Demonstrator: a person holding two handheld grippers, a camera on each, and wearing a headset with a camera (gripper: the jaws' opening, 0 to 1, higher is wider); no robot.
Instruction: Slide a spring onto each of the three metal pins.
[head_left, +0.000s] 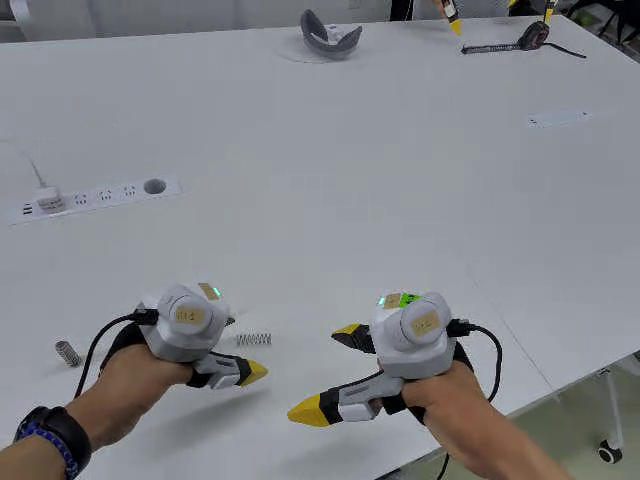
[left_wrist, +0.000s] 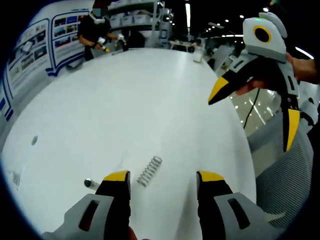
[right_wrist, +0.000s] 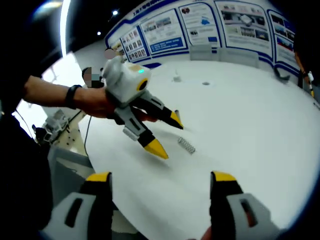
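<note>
On the white table (head_left: 350, 180), a spring (head_left: 254, 339) lies flat just ahead of the left gripper (left_wrist: 163, 176), which like the right gripper (right_wrist: 160, 176) gapes wide and empty; an off-centre pinch could flick the spring away

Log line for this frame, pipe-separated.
left hand-held gripper: open | right hand-held gripper: open | small coiled metal spring: loose on white table, between both

Smooth matt white table (head_left: 380, 200); bright metal wire spring (head_left: 254, 339) (slightly glossy).
</note>
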